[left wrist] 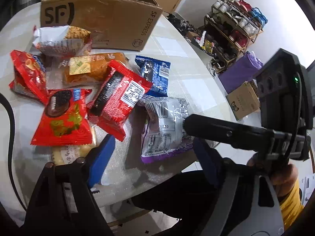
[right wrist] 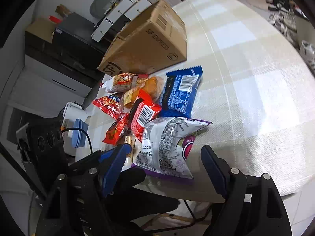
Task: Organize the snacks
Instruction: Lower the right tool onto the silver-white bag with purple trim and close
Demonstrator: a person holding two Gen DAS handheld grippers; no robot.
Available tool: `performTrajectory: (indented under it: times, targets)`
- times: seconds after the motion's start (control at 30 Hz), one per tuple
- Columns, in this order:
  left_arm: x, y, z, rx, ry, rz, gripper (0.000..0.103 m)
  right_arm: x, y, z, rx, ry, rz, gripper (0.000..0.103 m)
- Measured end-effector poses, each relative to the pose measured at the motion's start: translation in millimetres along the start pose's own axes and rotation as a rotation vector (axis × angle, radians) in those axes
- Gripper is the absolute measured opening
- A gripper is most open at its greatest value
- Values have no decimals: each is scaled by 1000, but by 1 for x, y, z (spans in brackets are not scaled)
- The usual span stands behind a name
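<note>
A pile of snack packs lies on a round white table (left wrist: pixel 177 45) before an open SF cardboard box (left wrist: pixel 98 17), also in the right wrist view (right wrist: pixel 149 43). A silver-purple pack (left wrist: pixel 165 131) lies nearest the edge, with red packs (left wrist: pixel 120 96), a red cookie pack (left wrist: pixel 63 118) and a blue pack (left wrist: pixel 155 74) behind it. My left gripper (left wrist: pixel 151 153) is open, low over the near edge, its fingers on either side of the silver-purple pack's near end. My right gripper (right wrist: pixel 165 161) is open, its fingers (right wrist: pixel 214 169) around the silver-purple pack (right wrist: pixel 167 143). The right gripper also shows in the left wrist view (left wrist: pixel 187 125).
An orange bread pack (left wrist: pixel 92 68) and a white noodle pack (left wrist: pixel 61 39) lie by the box. A shoe rack (left wrist: pixel 234 31), purple bag (left wrist: pixel 240 72) and small carton (left wrist: pixel 244 102) stand on the floor at right. Black cabinets (right wrist: pixel 65 39) stand behind the table.
</note>
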State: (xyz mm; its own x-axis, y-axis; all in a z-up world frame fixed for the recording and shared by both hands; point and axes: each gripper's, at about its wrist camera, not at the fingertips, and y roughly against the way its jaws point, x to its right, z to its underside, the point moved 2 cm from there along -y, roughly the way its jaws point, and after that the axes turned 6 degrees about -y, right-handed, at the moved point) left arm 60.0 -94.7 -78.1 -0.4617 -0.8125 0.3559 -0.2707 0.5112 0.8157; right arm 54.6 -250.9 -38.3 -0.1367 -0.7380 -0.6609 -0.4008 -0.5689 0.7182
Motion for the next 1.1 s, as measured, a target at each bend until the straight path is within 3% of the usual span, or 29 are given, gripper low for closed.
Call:
performTrajectory:
  times: [0.1, 0.4, 0.53, 0.73, 0.93, 1.1]
  targets:
    - [2, -11, 0, -18, -13, 10, 70, 3, -9, -4, -32, -21, -13, 72]
    - [3, -40, -7, -37, -19, 104, 49, 2, -25, -9, -69, -21, -13, 67]
    - [3, -49, -13, -28, -17, 112, 48, 3, -28, -9, -86, -33, -36, 58]
    - [3, -57, -20, -28, -2, 133, 47, 6, -26, -8, -86, -31, -43, 56]
    - [1, -49, -16, -13, -1, 143, 41, 13, -24, -9, -87, -57, -59, 45]
    - [0, -48, -16, -7, 9, 160, 39, 13, -23, -9, -85, -57, -68, 42]
